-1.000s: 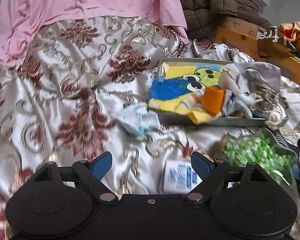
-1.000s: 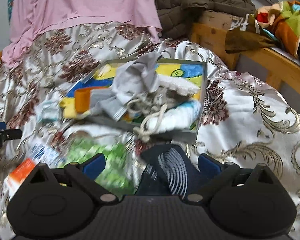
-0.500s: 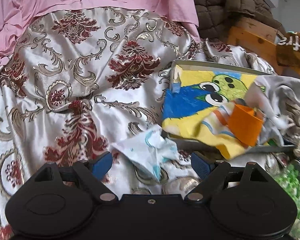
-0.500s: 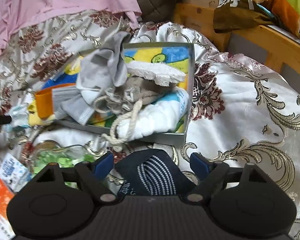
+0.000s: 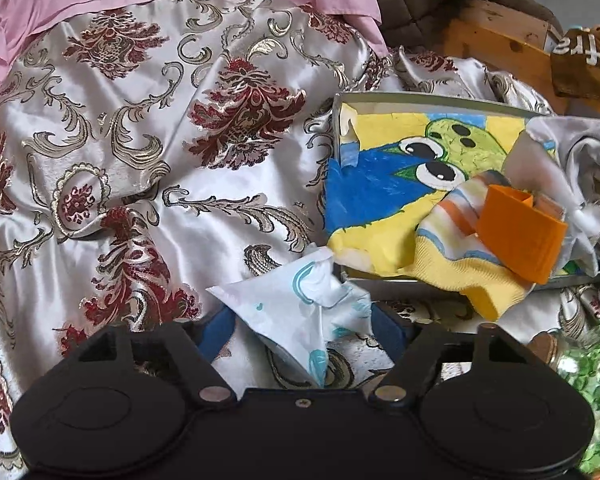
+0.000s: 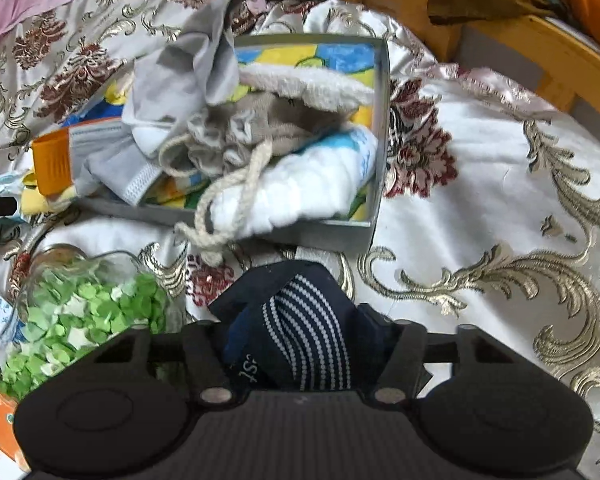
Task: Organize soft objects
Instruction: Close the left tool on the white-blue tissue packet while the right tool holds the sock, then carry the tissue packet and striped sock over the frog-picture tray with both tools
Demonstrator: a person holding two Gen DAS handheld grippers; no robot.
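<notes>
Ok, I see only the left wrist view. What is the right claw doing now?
Observer: The right claw grips a dark striped sock; its jaws have just been closing on it.
Operator: And in the box, behind the grey cloth?
Observer: A beige pouch; its cord hangs over the box's near wall.
Operator: Anything else inside?
Observer: A white towel, in the near right corner.

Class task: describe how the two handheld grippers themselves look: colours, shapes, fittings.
The left gripper and the right gripper look alike: a matte black body with two rounded lobes, angular black linkage arms on silver pivot pins, and blue finger pads. The right body is ribbed. No cables or sleeves show.
</notes>
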